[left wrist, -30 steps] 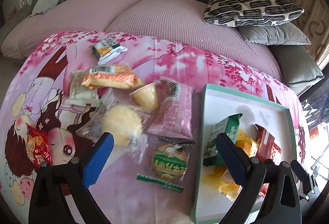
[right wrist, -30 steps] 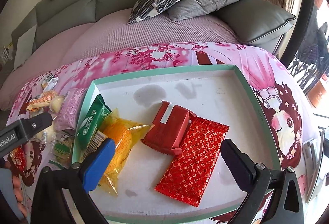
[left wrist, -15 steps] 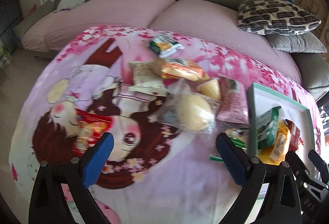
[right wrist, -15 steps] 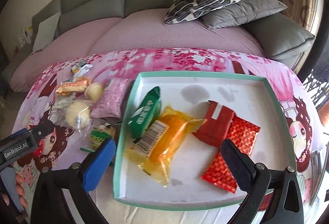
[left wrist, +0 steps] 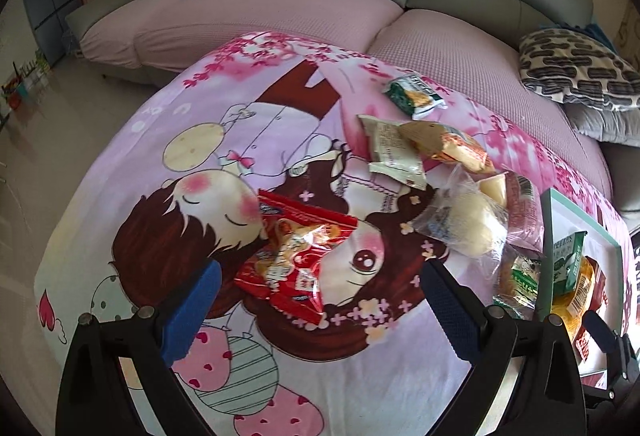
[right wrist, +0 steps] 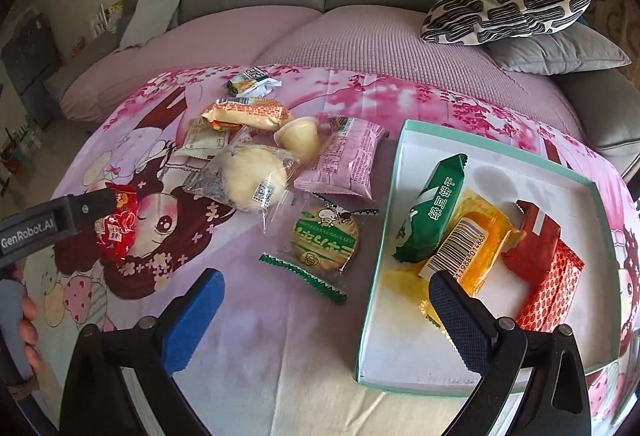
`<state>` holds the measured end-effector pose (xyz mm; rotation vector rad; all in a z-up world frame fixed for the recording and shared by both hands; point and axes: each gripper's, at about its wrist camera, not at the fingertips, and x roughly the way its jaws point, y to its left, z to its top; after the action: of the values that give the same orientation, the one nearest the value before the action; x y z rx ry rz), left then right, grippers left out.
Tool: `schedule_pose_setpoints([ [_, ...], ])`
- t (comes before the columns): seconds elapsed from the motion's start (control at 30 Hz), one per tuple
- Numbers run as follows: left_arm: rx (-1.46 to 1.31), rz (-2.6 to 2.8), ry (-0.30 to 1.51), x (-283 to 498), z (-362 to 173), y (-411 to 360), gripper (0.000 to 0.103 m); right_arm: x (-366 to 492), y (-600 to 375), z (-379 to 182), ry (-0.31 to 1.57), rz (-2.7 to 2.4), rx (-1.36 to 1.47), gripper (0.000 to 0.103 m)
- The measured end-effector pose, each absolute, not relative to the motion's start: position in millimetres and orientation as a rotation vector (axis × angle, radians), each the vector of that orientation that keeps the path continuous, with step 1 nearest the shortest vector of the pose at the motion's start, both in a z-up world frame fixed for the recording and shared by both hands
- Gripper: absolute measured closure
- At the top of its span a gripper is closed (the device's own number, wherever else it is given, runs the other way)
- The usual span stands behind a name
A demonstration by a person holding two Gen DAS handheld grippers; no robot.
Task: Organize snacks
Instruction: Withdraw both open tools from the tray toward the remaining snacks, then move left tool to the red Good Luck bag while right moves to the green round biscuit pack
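My left gripper (left wrist: 320,300) is open and empty, its fingers either side of a red snack bag (left wrist: 298,256) on the cartoon cloth. My right gripper (right wrist: 326,312) is open and empty, low over the cloth, just short of a round green biscuit pack (right wrist: 324,238). The teal-rimmed white tray (right wrist: 500,152) at right holds a green biscuit pack (right wrist: 434,212), an orange pack (right wrist: 468,252) and two red packs (right wrist: 548,276). Loose on the cloth lie a bun in clear wrap (right wrist: 252,176), a pink pack (right wrist: 344,162), a jelly cup (right wrist: 298,136) and an orange-yellow pack (right wrist: 248,112).
The cloth covers a low table in front of a pink-covered grey sofa (right wrist: 360,36) with a patterned pillow (right wrist: 508,4). A small green-white pack (left wrist: 414,94) lies near the cloth's far edge. The left gripper's body (right wrist: 52,224) shows at the left of the right wrist view.
My left gripper has swung left, away from the tray and snack pile, to the red snack bag. My right gripper has pulled back and left, from over the tray to the cloth beside it.
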<state>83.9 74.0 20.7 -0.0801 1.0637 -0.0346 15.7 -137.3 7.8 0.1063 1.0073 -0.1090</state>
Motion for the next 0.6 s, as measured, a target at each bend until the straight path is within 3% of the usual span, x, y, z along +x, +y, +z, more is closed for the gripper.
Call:
schedule_pose_setpoints([
  [0.6, -0.123, 0.020, 1.183, 116, -26, 93, 0.004, 22, -134, -9, 1.026, -0.104, 0.118, 0.000],
])
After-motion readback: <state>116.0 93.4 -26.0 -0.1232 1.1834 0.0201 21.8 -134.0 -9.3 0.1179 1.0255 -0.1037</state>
